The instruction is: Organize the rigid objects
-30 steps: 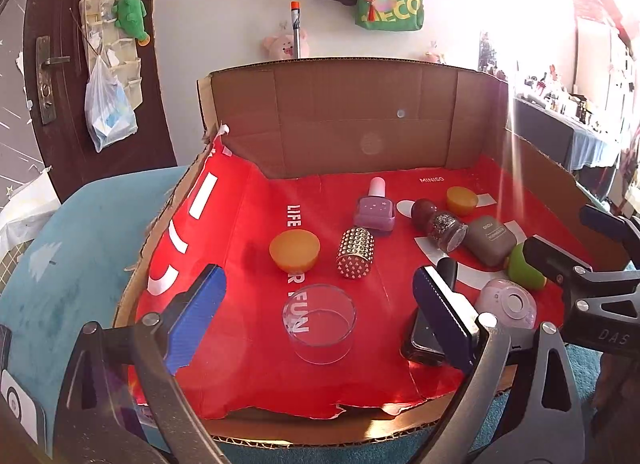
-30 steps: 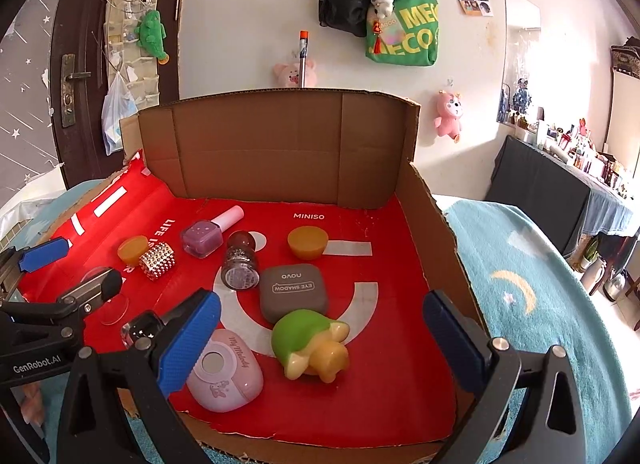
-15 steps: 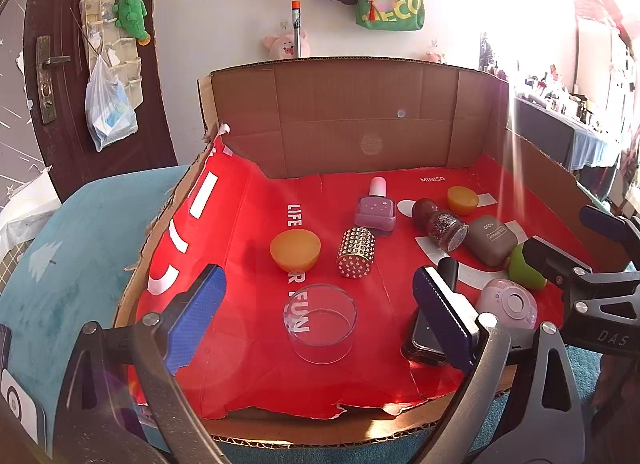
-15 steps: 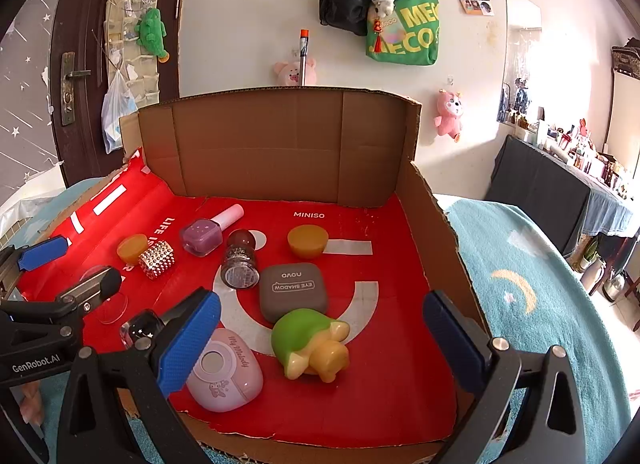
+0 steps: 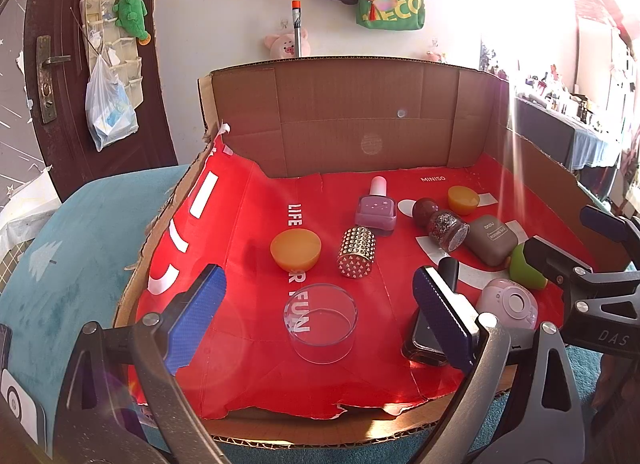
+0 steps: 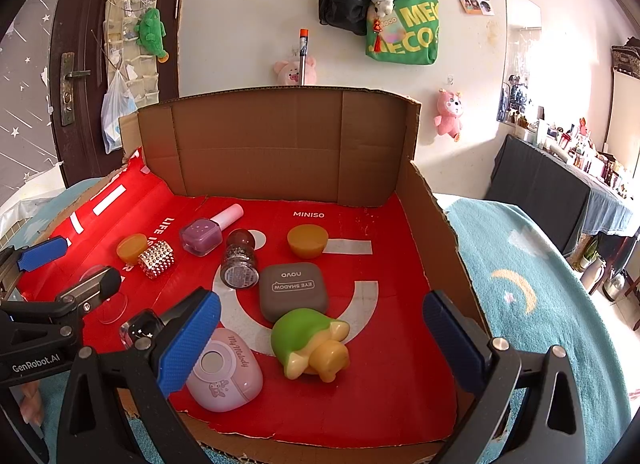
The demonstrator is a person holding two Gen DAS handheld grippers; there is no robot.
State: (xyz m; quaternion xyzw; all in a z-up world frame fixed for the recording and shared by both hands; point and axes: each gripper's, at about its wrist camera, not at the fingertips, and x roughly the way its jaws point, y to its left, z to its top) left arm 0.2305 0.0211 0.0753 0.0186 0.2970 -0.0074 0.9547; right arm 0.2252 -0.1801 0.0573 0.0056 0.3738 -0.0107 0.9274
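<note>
A cardboard box (image 5: pixel 360 123) lined with red paper (image 6: pixel 400 384) holds several small items. In the left wrist view my left gripper (image 5: pixel 320 324) stands open over a clear round dish (image 5: pixel 320 322); an orange half-sphere (image 5: pixel 295 248), a gold studded cylinder (image 5: pixel 356 252) and a purple polish bottle (image 5: pixel 376 207) lie beyond. In the right wrist view my right gripper (image 6: pixel 320 342) is open above a green toy (image 6: pixel 310 342), next to a pink case (image 6: pixel 224 378) and a grey eye shadow case (image 6: pixel 292 290). A glitter bottle (image 6: pixel 240 260) and a second orange half-sphere (image 6: pixel 307 240) lie behind.
A dark glass bottle (image 5: pixel 428 338) lies at the box's near edge behind my left gripper's right finger. The box rests on a teal blanket (image 6: pixel 532 304). Its back and right walls stand high; the left flap lies flat. Bags and plush toys hang on the wall behind.
</note>
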